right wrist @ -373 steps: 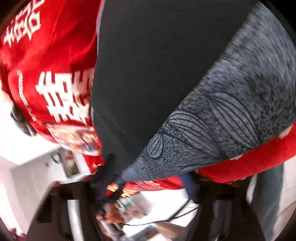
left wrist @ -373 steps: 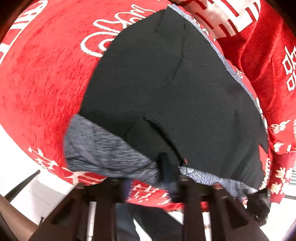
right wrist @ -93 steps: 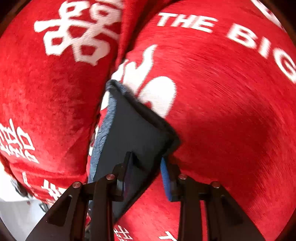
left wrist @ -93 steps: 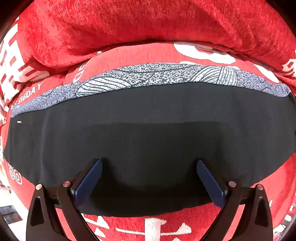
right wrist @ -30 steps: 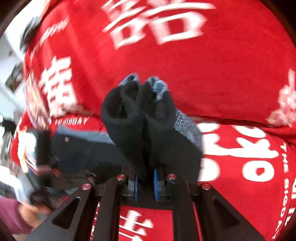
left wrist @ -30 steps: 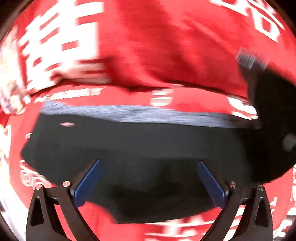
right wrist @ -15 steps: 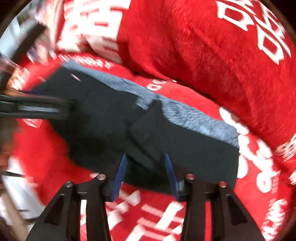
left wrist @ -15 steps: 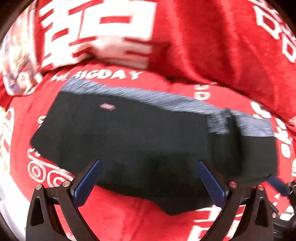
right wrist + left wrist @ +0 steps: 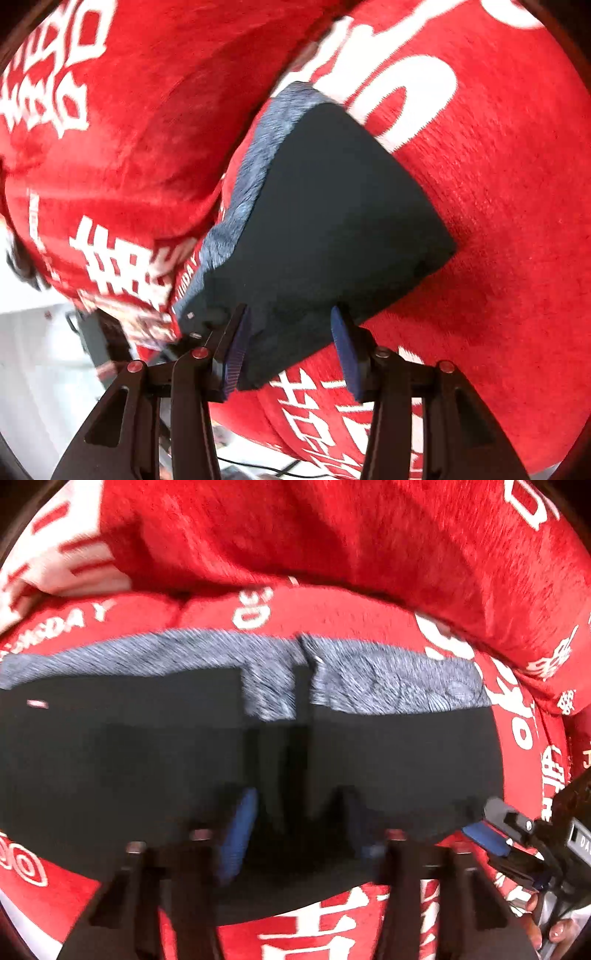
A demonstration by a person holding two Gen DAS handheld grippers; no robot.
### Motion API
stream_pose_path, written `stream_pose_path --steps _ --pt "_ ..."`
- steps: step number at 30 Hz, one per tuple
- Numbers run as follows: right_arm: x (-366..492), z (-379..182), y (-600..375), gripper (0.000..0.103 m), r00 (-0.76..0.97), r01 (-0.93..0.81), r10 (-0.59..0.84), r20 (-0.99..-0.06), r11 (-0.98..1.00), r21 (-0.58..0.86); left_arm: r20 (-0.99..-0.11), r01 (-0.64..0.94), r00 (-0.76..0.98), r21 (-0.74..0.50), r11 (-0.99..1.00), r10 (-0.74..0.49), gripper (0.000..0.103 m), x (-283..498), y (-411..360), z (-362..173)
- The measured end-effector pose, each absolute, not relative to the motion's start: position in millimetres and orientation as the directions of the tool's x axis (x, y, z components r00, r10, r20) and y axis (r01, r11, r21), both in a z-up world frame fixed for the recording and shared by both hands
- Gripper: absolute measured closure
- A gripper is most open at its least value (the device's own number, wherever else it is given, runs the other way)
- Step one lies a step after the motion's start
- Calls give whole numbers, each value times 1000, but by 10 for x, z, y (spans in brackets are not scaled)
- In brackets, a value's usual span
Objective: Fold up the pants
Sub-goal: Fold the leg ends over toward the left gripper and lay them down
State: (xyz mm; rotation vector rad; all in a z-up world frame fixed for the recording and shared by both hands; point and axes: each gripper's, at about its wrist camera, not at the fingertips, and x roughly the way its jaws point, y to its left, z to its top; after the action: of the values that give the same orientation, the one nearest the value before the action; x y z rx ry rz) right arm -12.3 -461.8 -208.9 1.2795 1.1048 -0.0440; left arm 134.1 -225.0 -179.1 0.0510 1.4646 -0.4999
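The left claw (image 9: 295, 823) hangs over the near edge of the pants (image 9: 388, 746), its blue-padded fingers (image 9: 238, 834) parted with a fold of black cloth between them, though the blur hides whether the pads touch it. The right claw (image 9: 291, 339) also has its fingers (image 9: 236, 343) spread, one on each side of the near corner of the pants (image 9: 332, 229), not pressing the cloth. The pants lie folded flat on the red sofa cover (image 9: 332, 613), black with a grey patterned waistband (image 9: 388, 679) along the far edge; in the left view a vertical seam where two folded parts meet runs down the middle. In the right view the bundle reads as a thick dark wedge with the grey band (image 9: 255, 173) on its left side. The cover (red plush with white lettering and characters) rises into a cushion (image 9: 369, 535) behind the pants. At the right edge of the left view the other claw (image 9: 495, 834) shows, with fingertips of a hand (image 9: 550, 928) below it.
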Motion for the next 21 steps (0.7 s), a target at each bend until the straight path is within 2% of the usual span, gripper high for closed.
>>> stream_pose_path --steps 2,3,4,7,10,11,12,13,14,15,17,21 --pt "-86 -2170 -4641 73 538 598 539 -648 297 744 -958 369 46 -247 896 -283 65 1326 -2285 -1762" --pt "-61 -2201 -4655 95 530 614 537 -656 291 734 -957 378 47 -249 892 -287 82 1316 -2296 -1724" --pt "-38 -2216 -4663 95 521 624 537 -663 290 726 -957 385 42 -251 888 -289 86 1300 -2299 -1672" --pt "-8 -2048 -4639 98 526 586 530 -665 342 735 -964 417 126 -162 895 -233 86 1218 -2240 -1560" --pt "-7 -2023 -4474 98 482 567 557 -676 390 726 -975 389 143 -101 916 -169 85 1166 -2152 -1705" --pt "-18 -2075 -4437 99 464 571 560 -687 404 715 -980 371 131 -90 924 -148 81 1161 -2123 -1764" --pt "-10 -2159 -4379 102 426 582 554 -715 438 685 -983 345 125 -81 935 -131 65 1163 -2085 -1806" --pt "11 -2241 -4324 102 384 591 555 -738 466 658 -983 313 147 -63 948 -114 44 1168 -2030 -1787" --pt "23 -2332 -4245 102 314 600 563 -765 506 619 -980 295 162 -65 953 -117 37 1173 -1982 -1751" --pt "43 -2350 -4195 100 278 596 570 -773 529 604 -976 284 175 -74 956 -127 32 1180 -1934 -1696" --pt "65 -2229 -4125 96 248 539 576 -779 587 604 -972 280 190 -84 956 -141 32 1203 -1885 -1583" --pt "170 -1654 -4246 88 306 362 513 -802 717 596 -962 316 225 -76 946 -152 32 1271 -2022 -1375"
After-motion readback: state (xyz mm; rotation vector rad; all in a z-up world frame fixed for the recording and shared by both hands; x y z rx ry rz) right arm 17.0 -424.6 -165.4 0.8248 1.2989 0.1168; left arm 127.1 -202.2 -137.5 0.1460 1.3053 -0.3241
